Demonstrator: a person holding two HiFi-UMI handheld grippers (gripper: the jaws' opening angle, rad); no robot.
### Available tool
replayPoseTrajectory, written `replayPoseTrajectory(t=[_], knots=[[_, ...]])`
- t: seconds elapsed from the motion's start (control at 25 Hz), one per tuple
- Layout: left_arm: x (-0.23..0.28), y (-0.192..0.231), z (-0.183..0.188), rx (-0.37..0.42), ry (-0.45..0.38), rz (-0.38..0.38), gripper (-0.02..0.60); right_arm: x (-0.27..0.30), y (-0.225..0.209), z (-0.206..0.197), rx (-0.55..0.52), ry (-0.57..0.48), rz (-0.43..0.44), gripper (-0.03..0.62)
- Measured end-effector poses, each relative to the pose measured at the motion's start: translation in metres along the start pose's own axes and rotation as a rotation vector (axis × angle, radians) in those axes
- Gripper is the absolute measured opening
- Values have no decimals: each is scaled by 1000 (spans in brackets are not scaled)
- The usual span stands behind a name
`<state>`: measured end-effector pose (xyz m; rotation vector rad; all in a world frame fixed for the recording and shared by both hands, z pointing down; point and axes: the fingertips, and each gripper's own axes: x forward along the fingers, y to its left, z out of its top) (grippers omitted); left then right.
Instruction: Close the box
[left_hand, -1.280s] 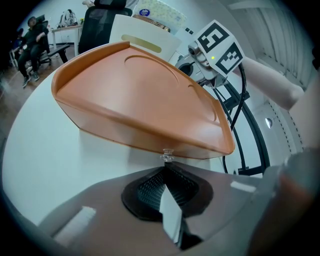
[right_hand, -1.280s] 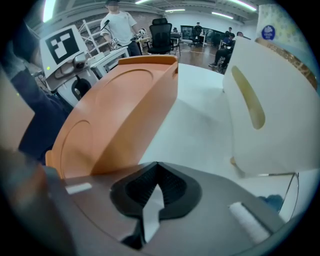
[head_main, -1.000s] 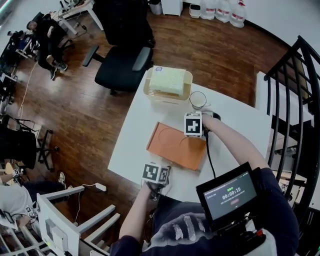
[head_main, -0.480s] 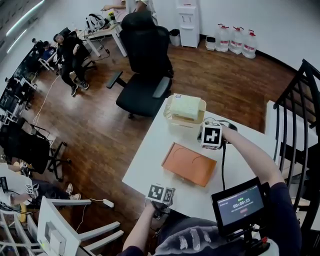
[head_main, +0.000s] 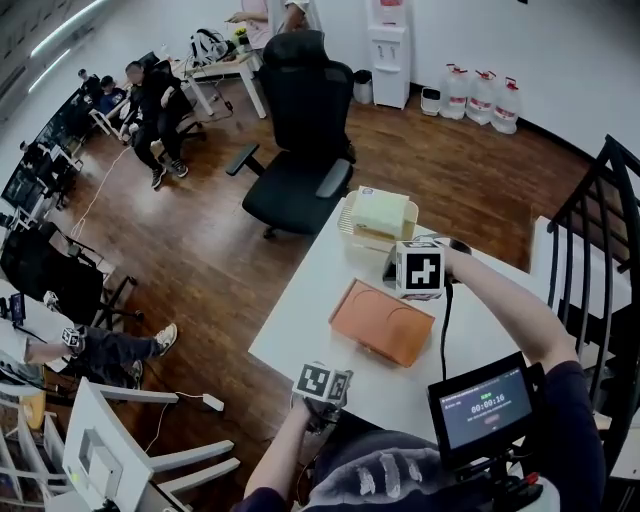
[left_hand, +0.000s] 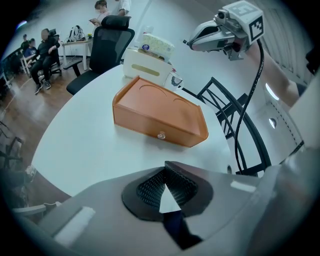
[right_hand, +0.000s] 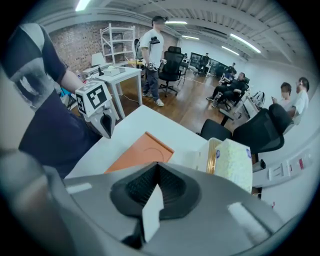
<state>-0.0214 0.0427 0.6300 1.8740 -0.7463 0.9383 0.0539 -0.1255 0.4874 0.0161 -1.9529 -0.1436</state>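
Left gripper (left_hand: 167, 186) hangs at the desk's (head_main: 295, 325) near edge, jaws pinched together, empty. Orange box (head_main: 382, 321) lies mid-desk, lid down, bare top all round. Right gripper (right_hand: 156, 186), closed and empty too, hovers above its far side. Tissue basket (head_main: 378, 218) crowds the far edge.
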Motion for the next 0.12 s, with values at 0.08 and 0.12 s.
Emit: replayPoseTrajectory(t=[0.08, 0.12], knots=[[-6, -3, -3, 2, -9, -3, 15, -10, 9, 14, -24, -14, 3, 3], [-9, -4, -5, 3, -13, -5, 15, -14, 13, 21, -34, -21, 3, 3]])
